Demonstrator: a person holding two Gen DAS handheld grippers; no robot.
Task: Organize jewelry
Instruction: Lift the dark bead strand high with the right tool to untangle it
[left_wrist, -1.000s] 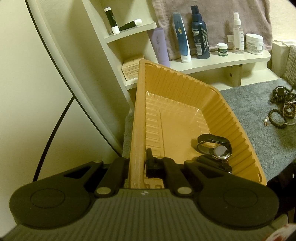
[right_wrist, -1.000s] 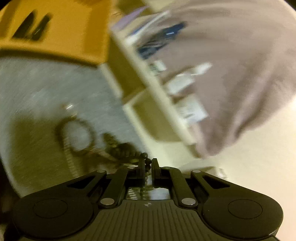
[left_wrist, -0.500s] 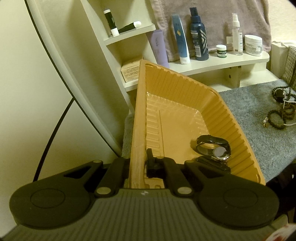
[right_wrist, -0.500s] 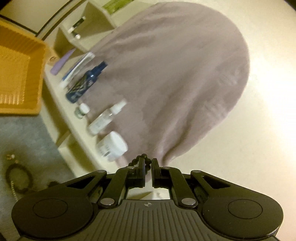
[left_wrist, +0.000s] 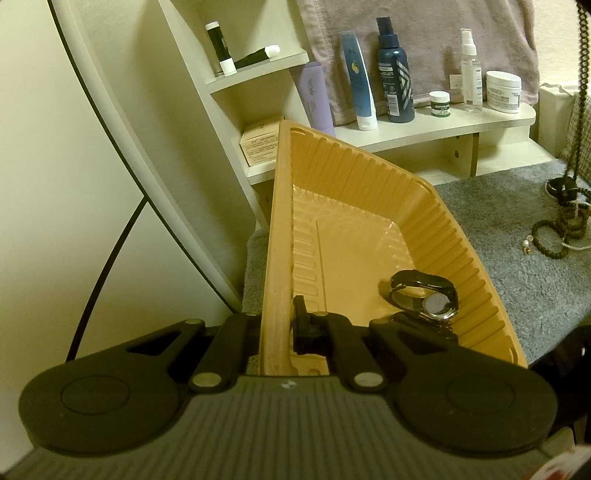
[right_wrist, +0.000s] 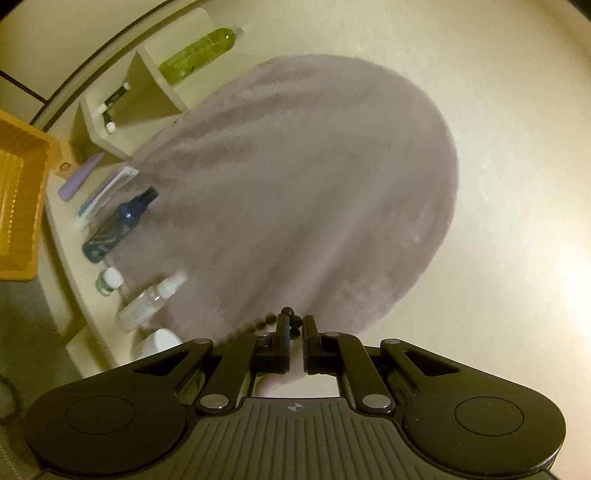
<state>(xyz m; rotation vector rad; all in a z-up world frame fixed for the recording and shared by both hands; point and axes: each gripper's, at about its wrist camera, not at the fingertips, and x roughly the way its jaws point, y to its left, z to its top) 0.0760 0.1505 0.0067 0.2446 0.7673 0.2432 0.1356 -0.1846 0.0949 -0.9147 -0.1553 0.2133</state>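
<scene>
My left tongs (left_wrist: 275, 325) clamped on rim of tilted orange tray (left_wrist: 424, 229); watch (left_wrist: 428, 299) inside. My right tongs (right_wrist: 294, 325) pinch dark bead strand (right_wrist: 288, 314), raised. More beads (left_wrist: 557, 232) on grey surface (left_wrist: 517, 280).

Left tool (left_wrist: 275, 328) angled downward, jaws clamped; right tool (right_wrist: 295, 326) level, jaws closed.

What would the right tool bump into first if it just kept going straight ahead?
Most likely the mauve towel hanging on the wall: it fills the view straight ahead of the right tool, which pinches a dark bead strand. How far away it hangs is unclear.
</scene>
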